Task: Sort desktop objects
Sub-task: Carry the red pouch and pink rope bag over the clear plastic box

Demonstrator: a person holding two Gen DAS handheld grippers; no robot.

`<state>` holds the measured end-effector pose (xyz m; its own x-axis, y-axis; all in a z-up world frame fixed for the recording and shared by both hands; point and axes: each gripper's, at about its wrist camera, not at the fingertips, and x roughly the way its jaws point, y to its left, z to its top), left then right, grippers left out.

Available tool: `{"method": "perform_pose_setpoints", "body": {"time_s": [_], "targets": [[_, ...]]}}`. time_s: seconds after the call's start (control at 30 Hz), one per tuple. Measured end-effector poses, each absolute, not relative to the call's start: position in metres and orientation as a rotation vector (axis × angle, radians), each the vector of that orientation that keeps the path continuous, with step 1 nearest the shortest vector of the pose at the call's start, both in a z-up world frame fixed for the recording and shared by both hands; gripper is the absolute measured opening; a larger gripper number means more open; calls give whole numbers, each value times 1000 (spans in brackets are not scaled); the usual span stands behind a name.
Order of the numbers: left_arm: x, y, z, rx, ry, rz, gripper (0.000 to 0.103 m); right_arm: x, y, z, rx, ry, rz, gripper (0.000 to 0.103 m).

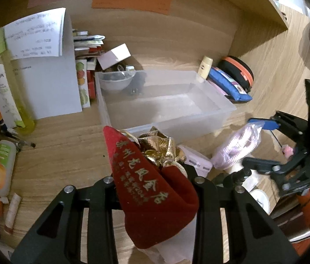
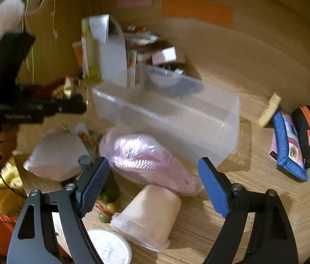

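Observation:
My left gripper [image 1: 152, 171] is shut on a red velvet pouch [image 1: 146, 184] with gold lettering and a gold lining, held just in front of the clear plastic bin [image 1: 218, 114]. The left gripper also shows in the right wrist view [image 2: 75, 105], left of the bin [image 2: 177, 123]. My right gripper [image 2: 155, 187] is open, its blue pads [image 2: 95, 184] either side of a bagged pink item [image 2: 146, 160] that lies before the bin. That pink bag [image 1: 238, 147] and the right gripper [image 1: 262, 136] show at the right in the left wrist view.
A clear bowl [image 1: 117, 79] sits in the bin's far corner. Bottles and papers [image 1: 33, 70] stand at the left. A blue pouch [image 2: 289, 147], orange-black case [image 2: 309, 134] and small cream bottle [image 2: 269, 110] lie at the right. A plastic cup [image 2: 148, 215] and a white lid [image 2: 110, 248] lie near me.

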<state>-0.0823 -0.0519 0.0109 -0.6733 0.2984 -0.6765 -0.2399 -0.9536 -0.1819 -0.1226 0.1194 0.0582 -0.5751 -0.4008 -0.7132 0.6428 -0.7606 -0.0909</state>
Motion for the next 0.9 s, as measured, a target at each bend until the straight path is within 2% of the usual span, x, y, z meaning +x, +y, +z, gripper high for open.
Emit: {"method": "perform_pose_setpoints", "body": {"time_s": [0.17,0.23,0.3,0.33,0.4,0.67,0.9], "targets": [[-88,-41,17,-1108,-42,2608,32,-133,100,45,964,603,-2294,75],[-92,-36,21,-1108,-16,2600,32,-138,94,42,975,639,-2277,61],[-95,-33,25,-1096,6,2603,32,-141,88,39,971,699,-2285,38],[-97,-31,26,-1089,13,2603,32,-143,87,38,971,711,-2287,33],[-102,-28,28,-1083,13,2598,33,-148,88,40,981,689,-2281,15],[-115,-22,40,-1059,-1,2594,32,-145,91,46,968,645,-2292,12],[-121,-25,58,-1020,5,2630,32,-138,100,76,906,599,-2339,10]]}}
